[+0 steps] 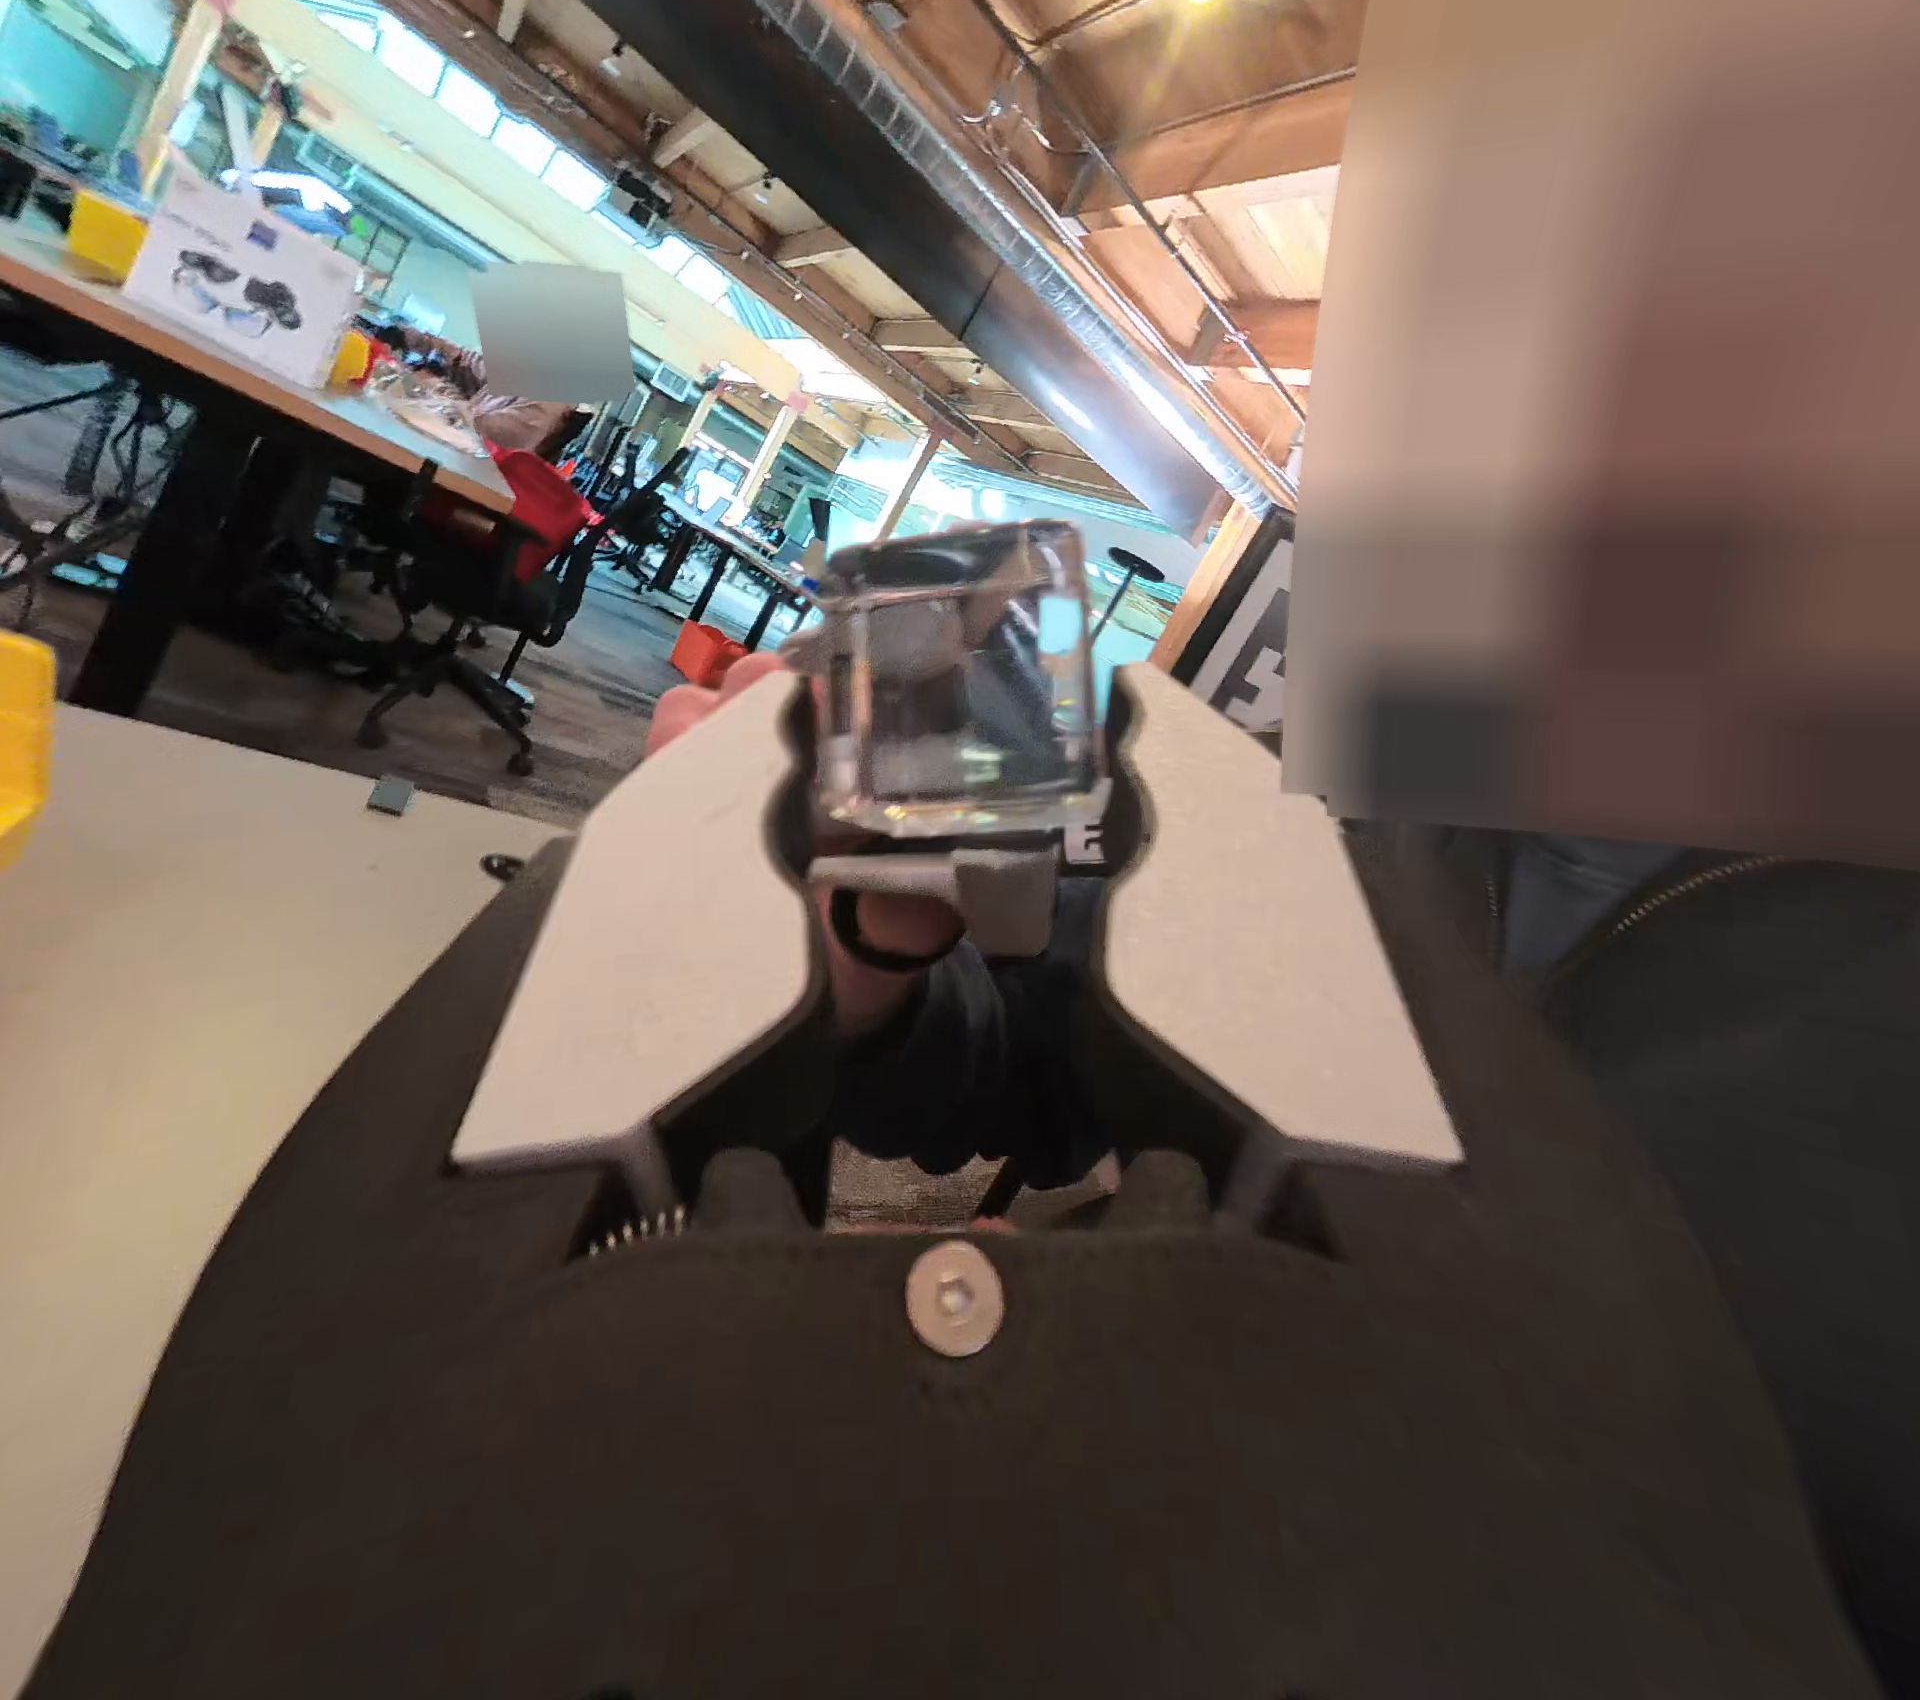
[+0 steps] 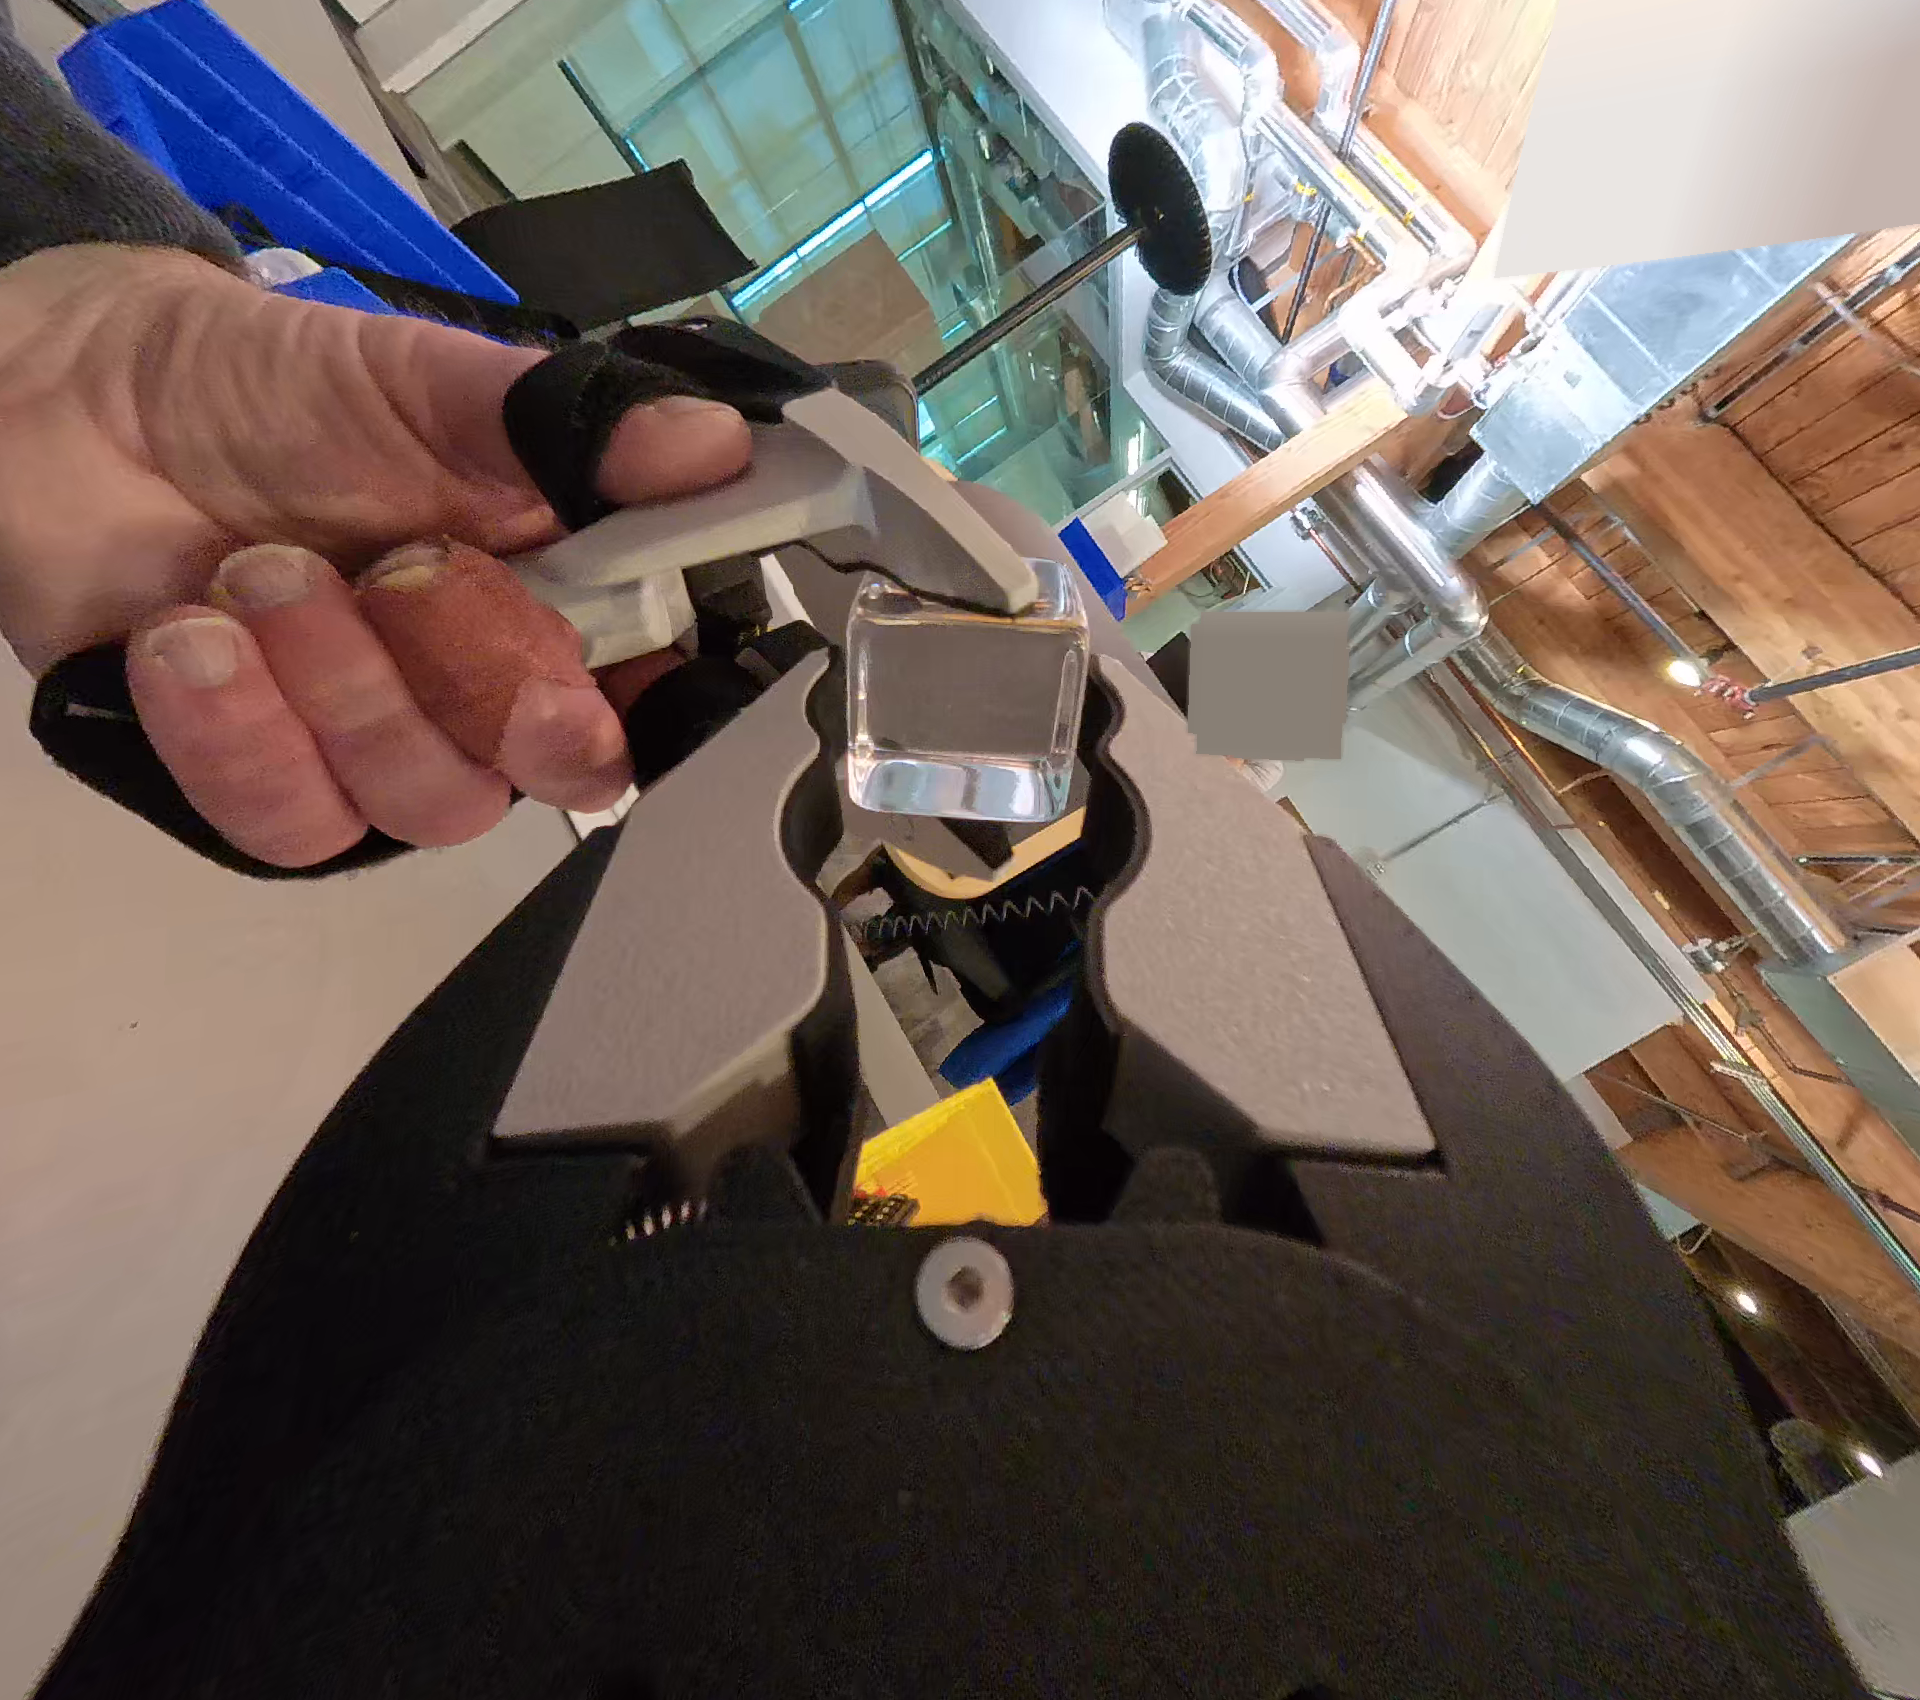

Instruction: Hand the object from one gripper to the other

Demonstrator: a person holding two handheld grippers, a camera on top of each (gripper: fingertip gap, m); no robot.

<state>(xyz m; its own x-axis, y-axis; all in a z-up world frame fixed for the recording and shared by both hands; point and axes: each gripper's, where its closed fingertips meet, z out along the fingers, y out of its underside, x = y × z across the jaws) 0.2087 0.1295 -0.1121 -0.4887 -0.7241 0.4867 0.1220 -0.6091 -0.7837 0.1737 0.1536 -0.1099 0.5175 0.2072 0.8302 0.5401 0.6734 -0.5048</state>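
Observation:
A clear cube (image 1: 956,694) sits between the fingertips of my left gripper (image 1: 956,715), which is shut on its two sides. In the right wrist view the same cube (image 2: 961,694) sits between the fingertips of my right gripper (image 2: 961,715), also shut on its sides. The two grippers cross at right angles. One left gripper finger (image 2: 914,507) presses on the cube's top and the other shows under it. A right gripper finger (image 1: 935,881) shows below the cube in the left wrist view. The cube is held up in the air.
A hand (image 2: 260,507) holds the left gripper's trigger. A white table (image 1: 156,923) with a yellow bin (image 1: 21,736) lies below left. Farther off are a table with a white box (image 1: 239,289) and office chairs (image 1: 488,590). Blue bins (image 2: 260,133) are at upper left.

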